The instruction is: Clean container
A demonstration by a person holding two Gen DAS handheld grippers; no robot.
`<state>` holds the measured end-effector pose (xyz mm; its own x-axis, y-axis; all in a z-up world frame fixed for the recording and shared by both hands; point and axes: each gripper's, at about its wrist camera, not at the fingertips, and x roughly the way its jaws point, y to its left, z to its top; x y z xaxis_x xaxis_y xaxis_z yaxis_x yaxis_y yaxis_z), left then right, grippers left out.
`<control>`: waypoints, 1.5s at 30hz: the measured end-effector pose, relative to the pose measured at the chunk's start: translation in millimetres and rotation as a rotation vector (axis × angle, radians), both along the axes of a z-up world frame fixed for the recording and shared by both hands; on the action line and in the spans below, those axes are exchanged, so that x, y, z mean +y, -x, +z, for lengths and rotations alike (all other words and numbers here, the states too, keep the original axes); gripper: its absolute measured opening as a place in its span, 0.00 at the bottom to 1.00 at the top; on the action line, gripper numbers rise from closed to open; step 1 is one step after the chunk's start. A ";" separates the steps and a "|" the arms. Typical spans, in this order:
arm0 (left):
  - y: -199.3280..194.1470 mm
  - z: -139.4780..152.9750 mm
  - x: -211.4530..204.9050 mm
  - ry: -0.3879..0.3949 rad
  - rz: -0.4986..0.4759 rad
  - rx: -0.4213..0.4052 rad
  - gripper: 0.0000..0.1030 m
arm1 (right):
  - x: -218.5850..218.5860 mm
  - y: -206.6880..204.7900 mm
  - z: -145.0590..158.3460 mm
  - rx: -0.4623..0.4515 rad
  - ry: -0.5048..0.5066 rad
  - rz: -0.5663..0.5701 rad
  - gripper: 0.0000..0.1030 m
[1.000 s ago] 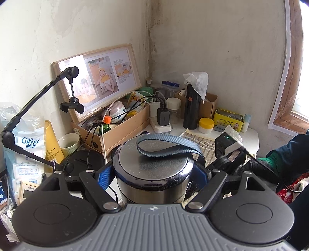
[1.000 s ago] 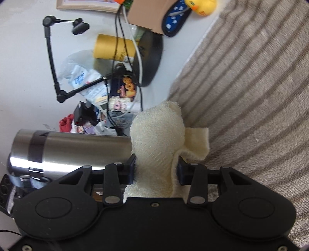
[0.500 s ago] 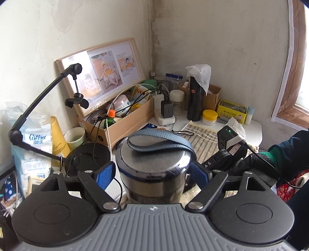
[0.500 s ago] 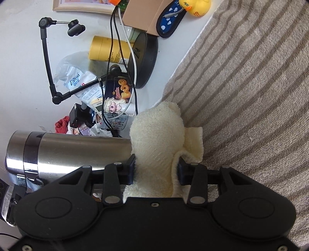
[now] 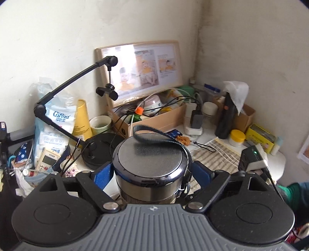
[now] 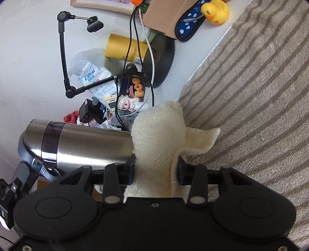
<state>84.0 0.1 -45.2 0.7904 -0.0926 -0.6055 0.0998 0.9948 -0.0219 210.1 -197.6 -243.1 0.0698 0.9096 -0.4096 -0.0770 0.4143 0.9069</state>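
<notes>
My left gripper (image 5: 151, 173) is shut on a stainless steel flask (image 5: 150, 173) with a grey strap (image 5: 154, 135) on its lid; blue pads press both sides. In the right wrist view the same flask (image 6: 81, 142) lies sideways at the left. My right gripper (image 6: 155, 166) is shut on a cream terry cloth (image 6: 158, 139), whose bulge lies against the flask's end, above the striped mat (image 6: 251, 96).
The white desk (image 5: 278, 162) is crowded: black lamp base (image 5: 102, 148), phone-holder arm (image 5: 63, 90), yellow tube (image 5: 82, 121), cardboard box (image 5: 154, 119) with cables, photo frame (image 5: 139, 71), black bottle (image 5: 226, 117), yellow tin (image 5: 260, 135). A rubber duck (image 6: 216, 11) sits by the mat.
The left gripper with the flask has turned left and tilted up, so the desk clutter shifted right. In the right view the flask slid slightly along the cloth.
</notes>
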 end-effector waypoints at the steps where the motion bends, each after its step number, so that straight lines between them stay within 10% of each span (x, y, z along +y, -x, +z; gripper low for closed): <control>1: -0.8 0.7 -1.0 0.000 0.011 0.005 0.86 | -0.2 0.2 0.7 -0.002 0.000 0.000 0.39; 25: 2.1 -8.8 -35.2 -0.220 0.091 0.027 0.98 | 3.3 0.2 11.7 -0.033 0.001 0.018 0.39; 33: 2.8 -4.1 6.1 0.024 0.113 0.032 0.91 | 2.7 2.2 25.7 -0.083 -0.008 0.038 0.39; 45: -4.6 -6.3 16.1 0.037 -0.015 0.042 0.84 | -0.9 1.8 56.1 -0.186 -0.078 0.102 0.39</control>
